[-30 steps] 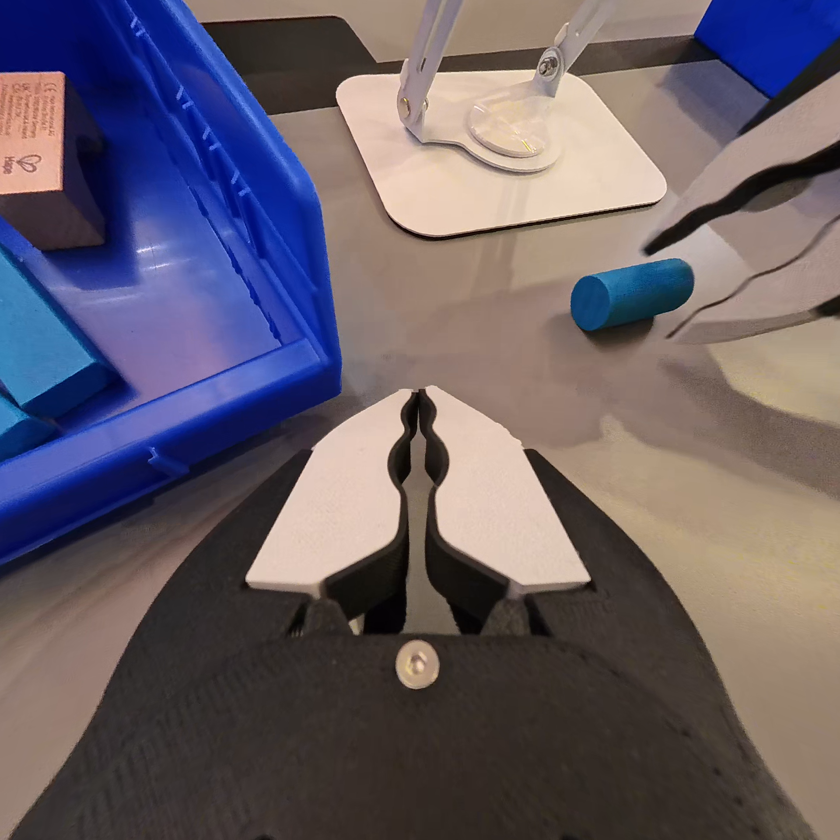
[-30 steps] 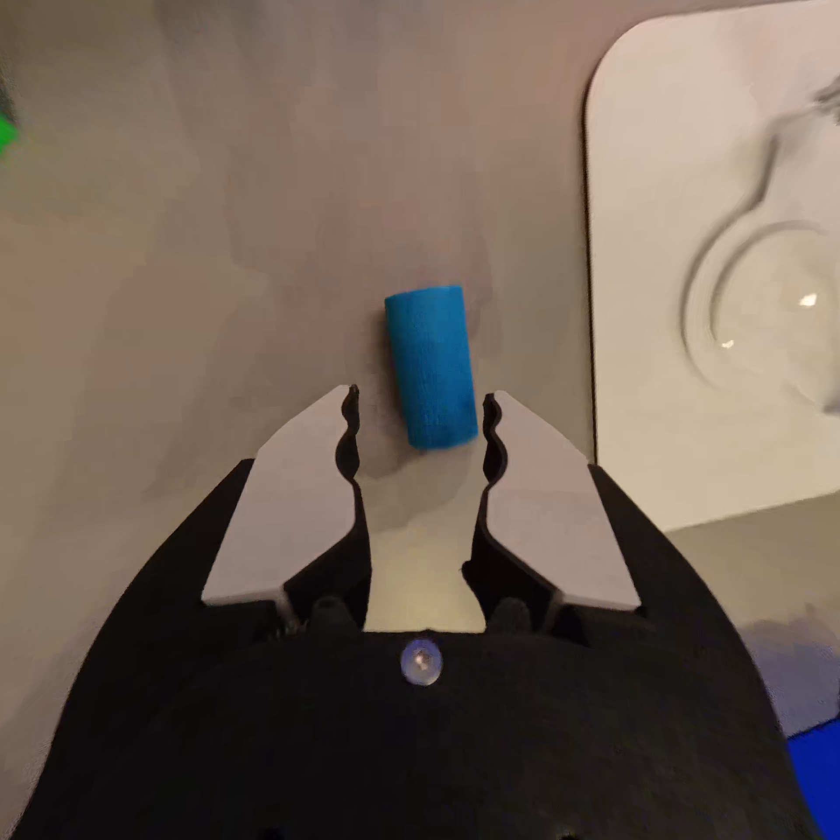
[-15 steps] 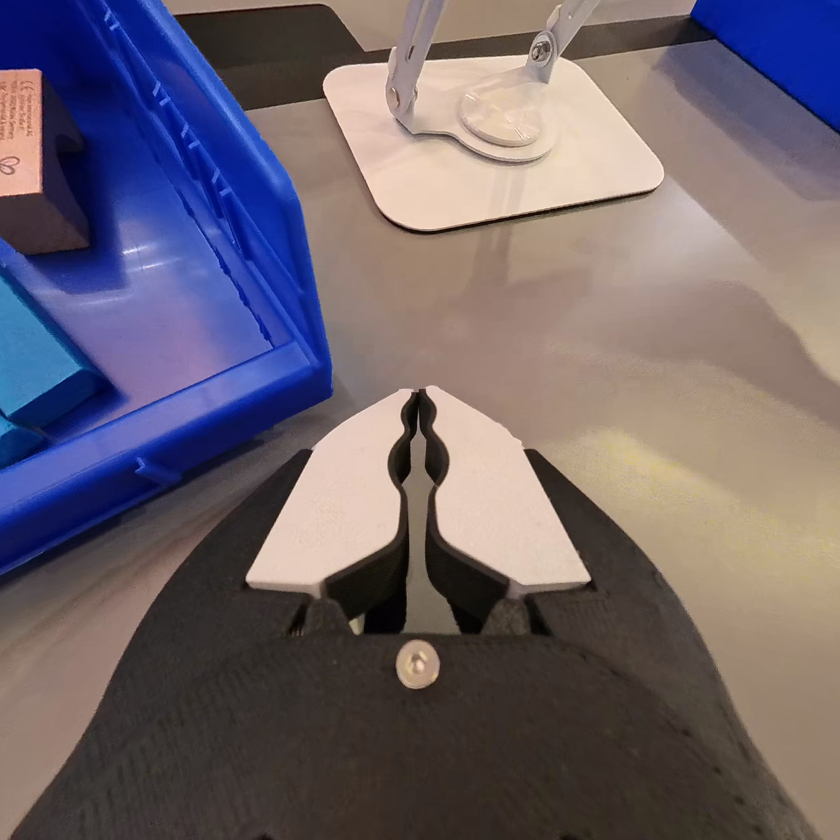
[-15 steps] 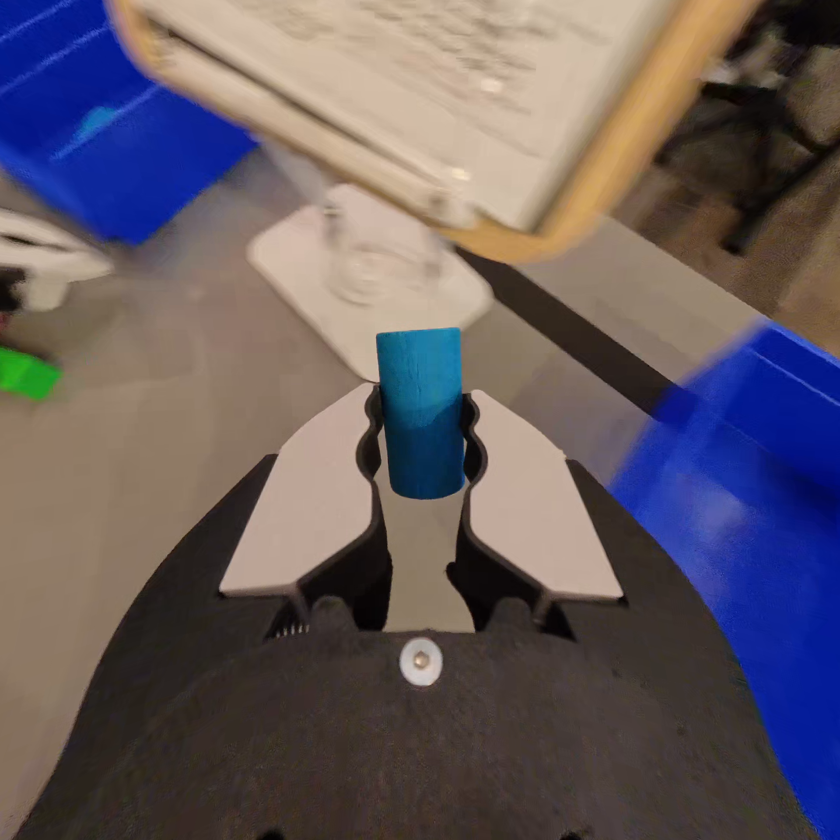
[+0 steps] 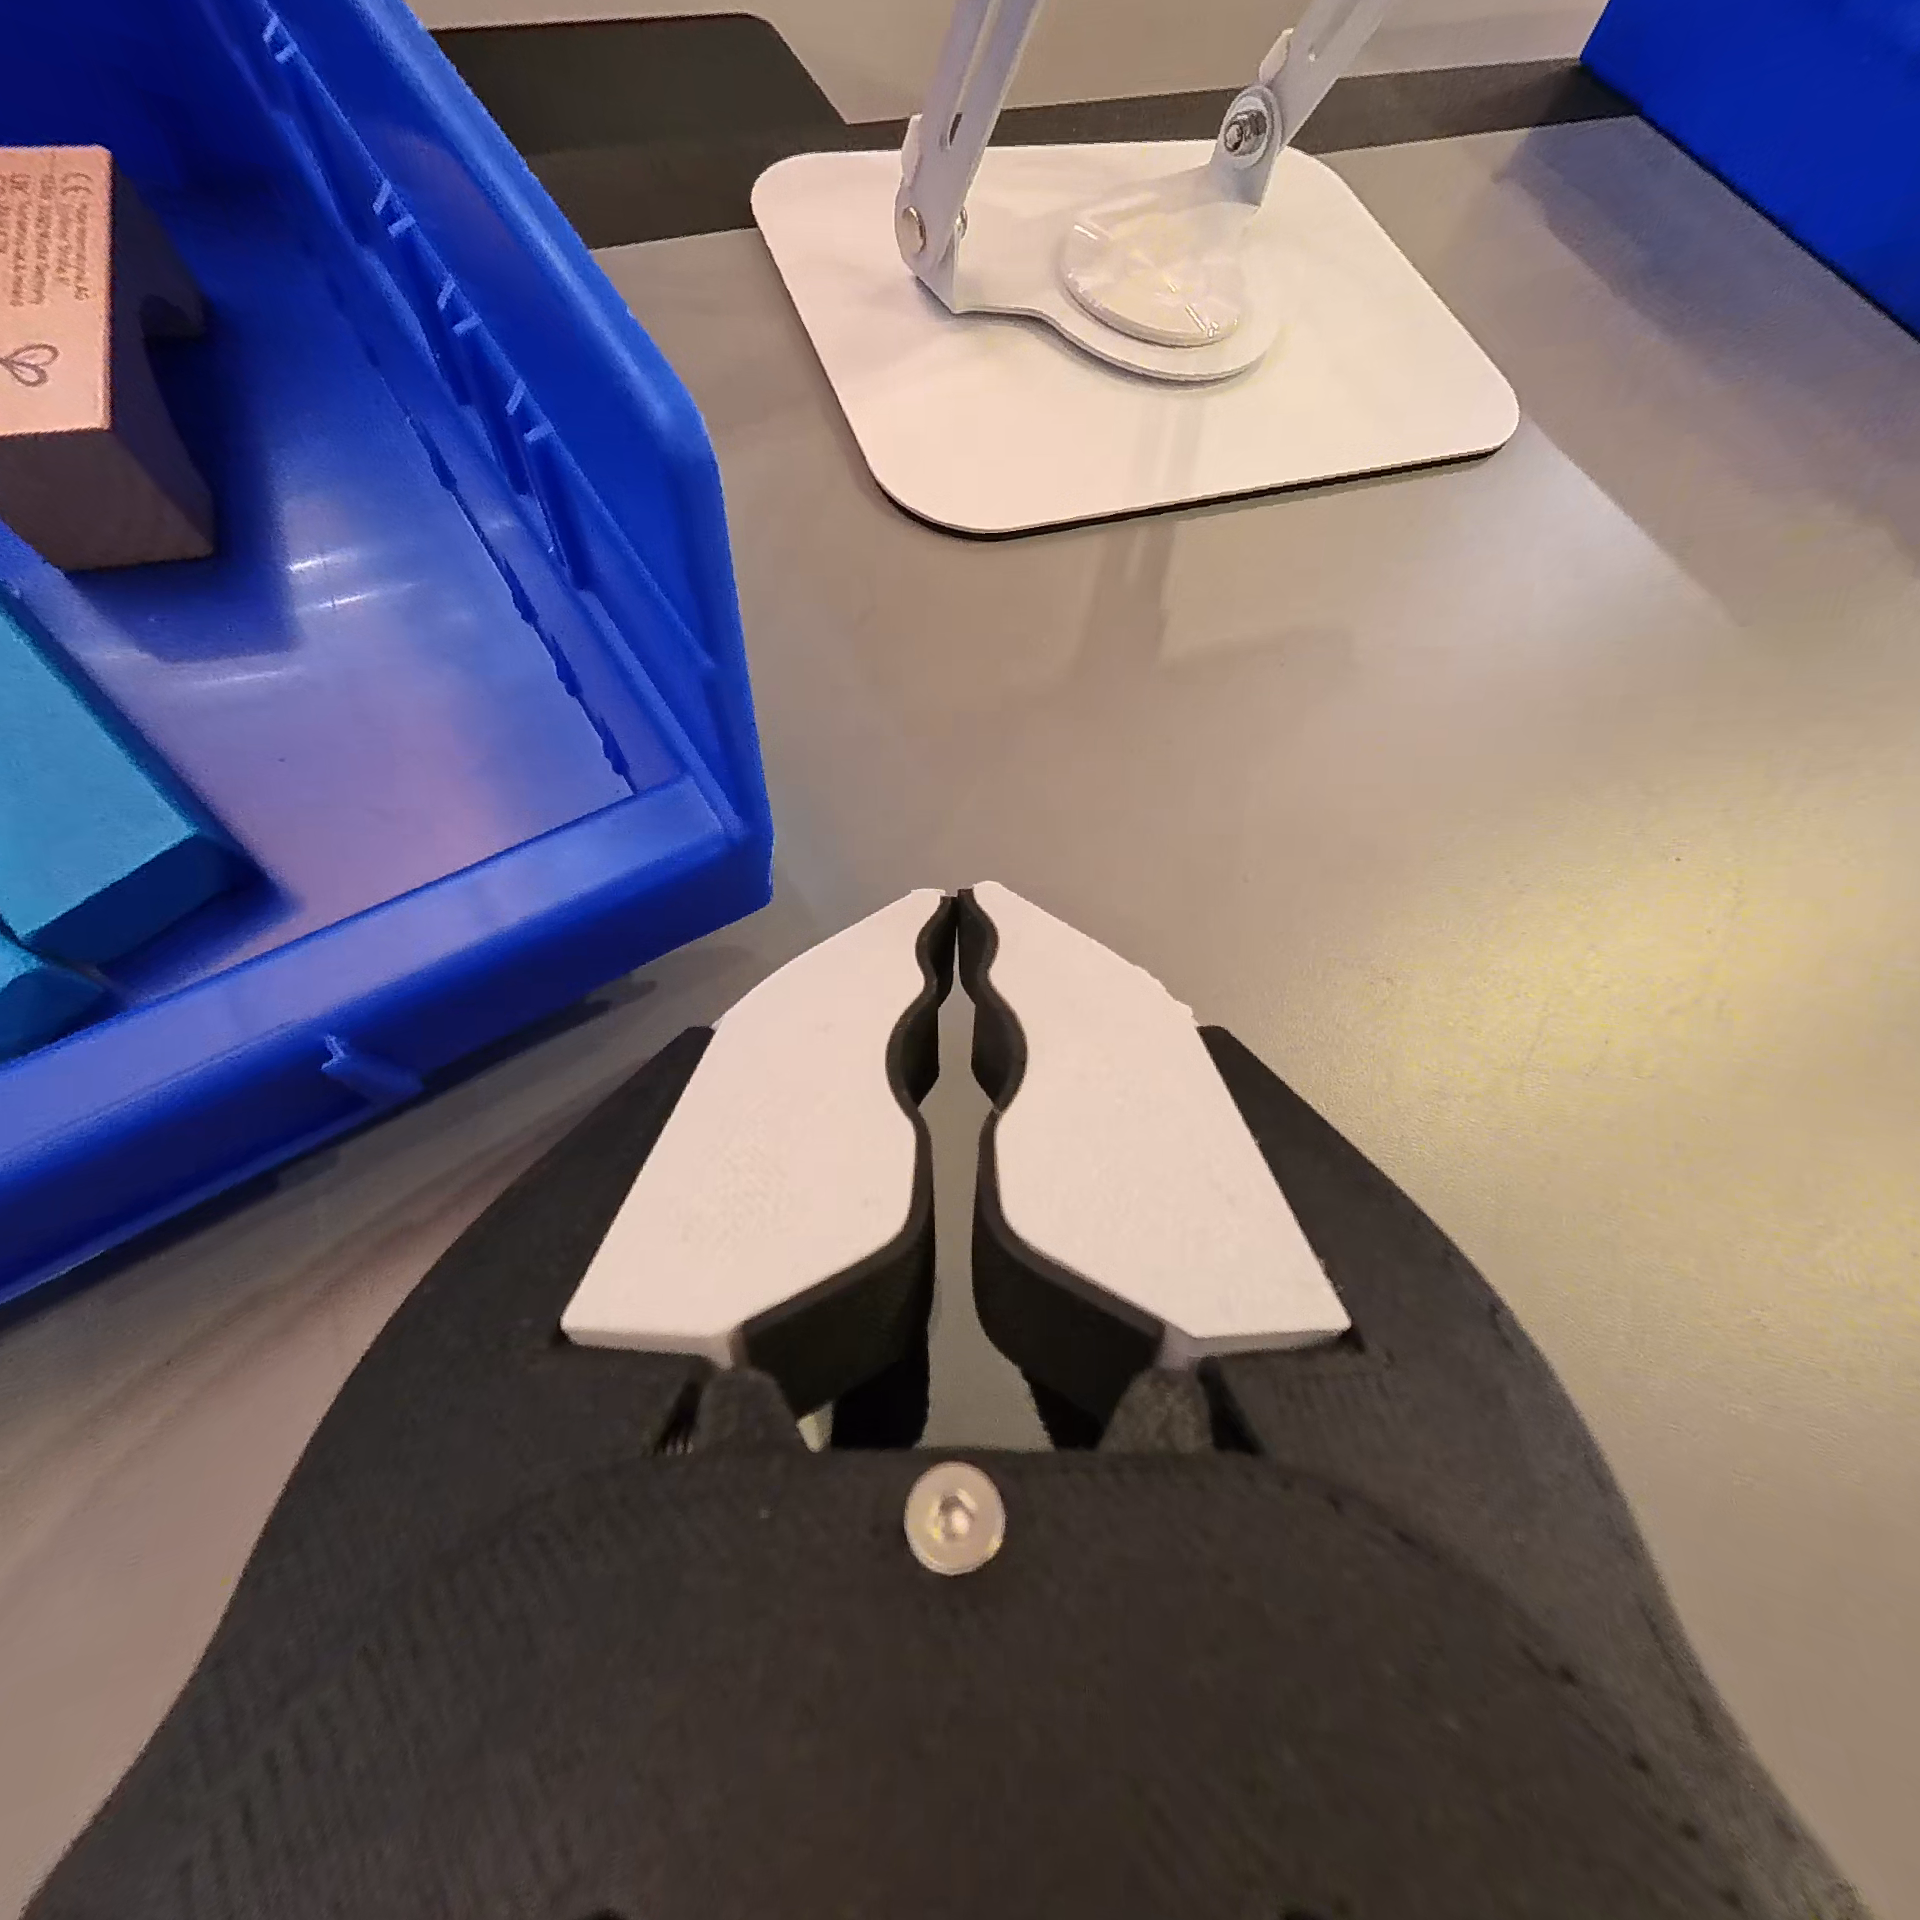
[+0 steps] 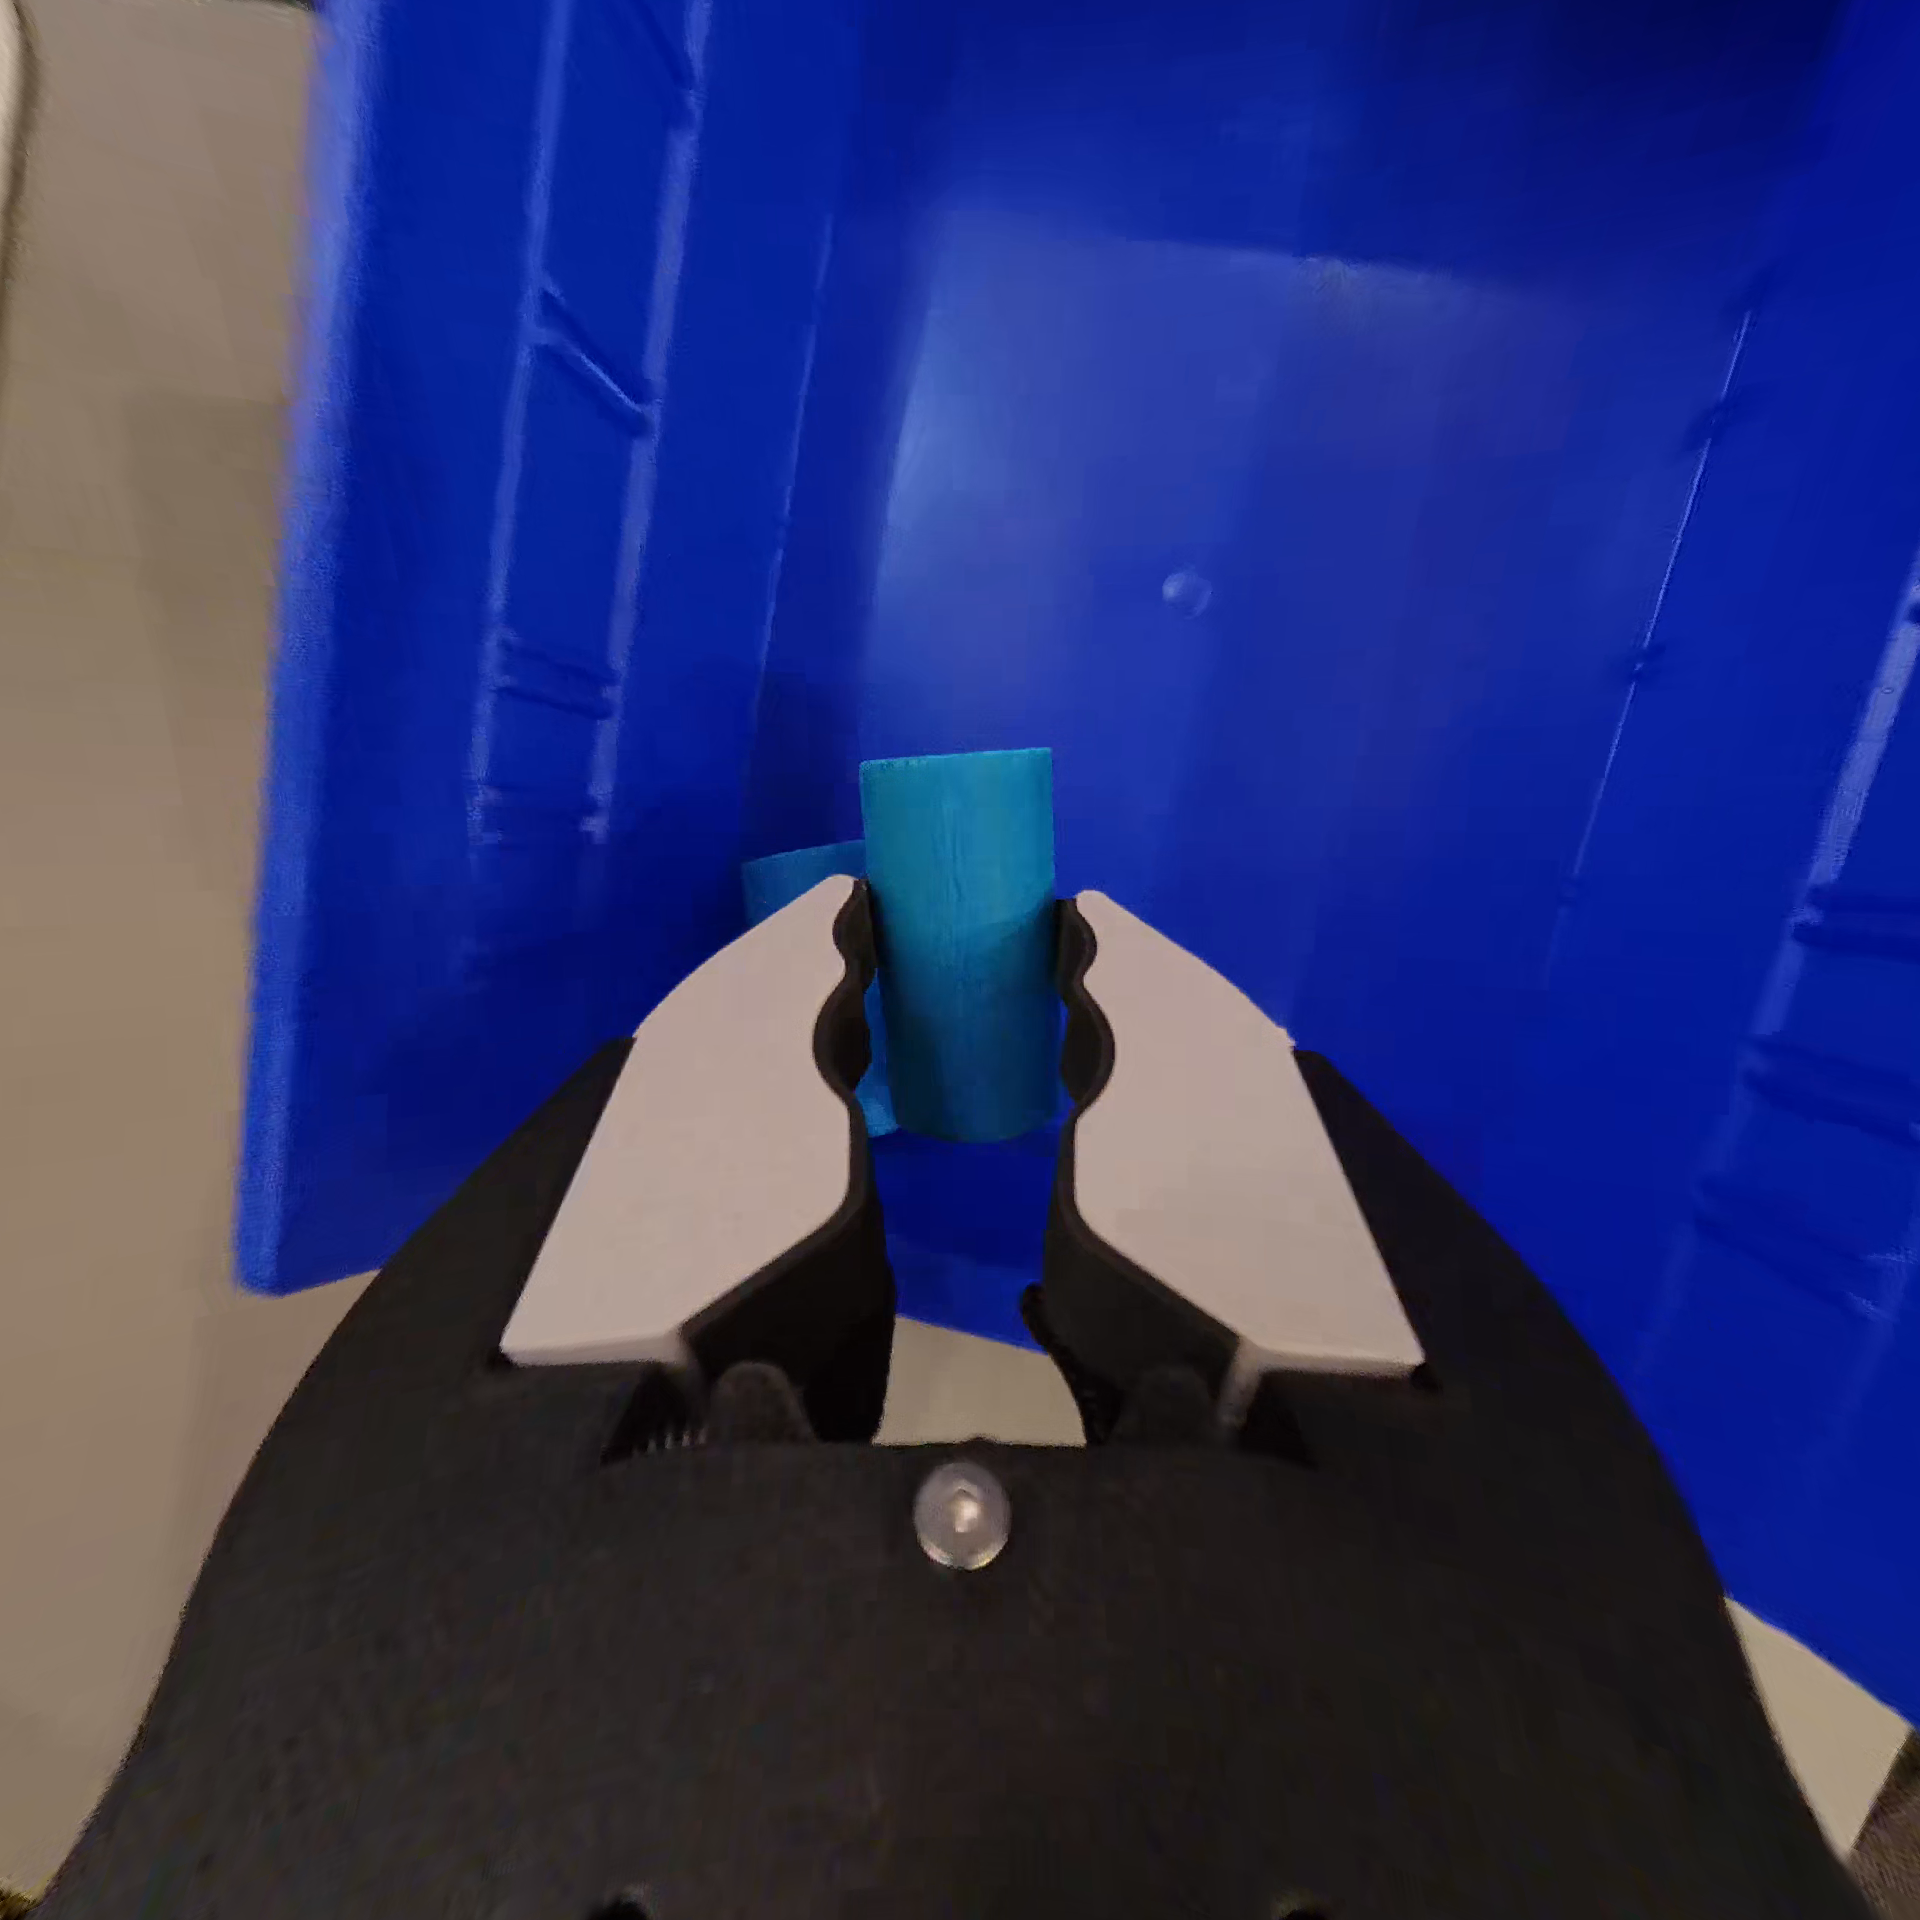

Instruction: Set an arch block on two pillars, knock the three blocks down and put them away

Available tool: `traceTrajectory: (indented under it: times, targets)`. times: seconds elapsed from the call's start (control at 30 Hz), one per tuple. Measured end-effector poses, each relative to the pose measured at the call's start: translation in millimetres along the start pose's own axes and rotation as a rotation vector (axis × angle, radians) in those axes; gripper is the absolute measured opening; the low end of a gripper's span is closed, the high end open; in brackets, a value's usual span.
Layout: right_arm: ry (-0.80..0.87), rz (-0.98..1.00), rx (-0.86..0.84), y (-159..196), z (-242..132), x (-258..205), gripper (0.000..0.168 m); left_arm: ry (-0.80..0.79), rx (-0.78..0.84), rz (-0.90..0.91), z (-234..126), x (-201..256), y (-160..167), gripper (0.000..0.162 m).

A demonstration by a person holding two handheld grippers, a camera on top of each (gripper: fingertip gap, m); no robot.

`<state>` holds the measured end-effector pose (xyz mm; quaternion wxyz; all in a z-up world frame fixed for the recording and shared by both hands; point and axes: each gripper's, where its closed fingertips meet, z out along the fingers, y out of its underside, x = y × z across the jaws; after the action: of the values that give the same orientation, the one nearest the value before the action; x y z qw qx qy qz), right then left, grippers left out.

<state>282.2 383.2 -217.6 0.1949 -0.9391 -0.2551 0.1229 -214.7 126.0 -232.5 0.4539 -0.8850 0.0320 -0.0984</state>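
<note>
The teal cylinder block (image 6: 961,935) is clamped between the jaws of the right hand-held gripper (image 6: 961,904), its length running forward along the fingers, and it is held over the inside of a blue bin (image 6: 1299,468). Just behind and left of it, part of a 2nd teal piece (image 6: 795,883) is seen in that bin, too hidden to be identified. Over on the other side, the left hand-held gripper (image 5: 958,902) is closed with nothing in it, the fingertips meeting above the grey table (image 5: 1351,831). Beside it to the left, another blue bin (image 5: 665,582) is seen, with a brown arch block (image 5: 73,353) and teal blocks (image 5: 83,810) lying inside. Farther back, a white stand base (image 5: 1143,416) is set on the table.
</note>
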Motion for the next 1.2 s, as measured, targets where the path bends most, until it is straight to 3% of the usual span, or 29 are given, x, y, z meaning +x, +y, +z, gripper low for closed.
traceTrajectory:
  times: [0.17,0.6,0.7,0.8,0.9,0.97,1.13,1.2]
  targets:
    - [0.018,0.019,-0.104,15,18,10,0.035,0.001,-0.004,0.0,0,0,1,0.0]
    - [0.023,0.015,-0.161,21,22,8,0.039,0.003,-0.007,-0.001,1,0,1,0.0]
    - [0.071,0.005,-0.1,13,7,12,0.04,0.001,-0.006,-0.002,0,0,1,0.0]
    - [0.15,-0.081,0.077,-8,-42,-8,0.04,0.002,-0.003,-0.008,0,-1,0,0.0]
    - [0.13,-0.281,0.251,-22,-93,-84,0.042,0.0,-0.003,-0.011,0,-1,0,0.0]
    - [0.007,-0.491,0.337,-22,-105,-171,0.04,-0.001,-0.004,-0.011,1,-2,0,0.001]
    - [-0.43,-0.989,0.274,39,-57,-404,0.04,0.001,0.013,-0.021,-1,-3,-2,0.001]
    - [-0.466,-1.188,0.268,63,-29,-465,0.045,0.002,0.027,-0.037,-3,-5,-3,0.001]
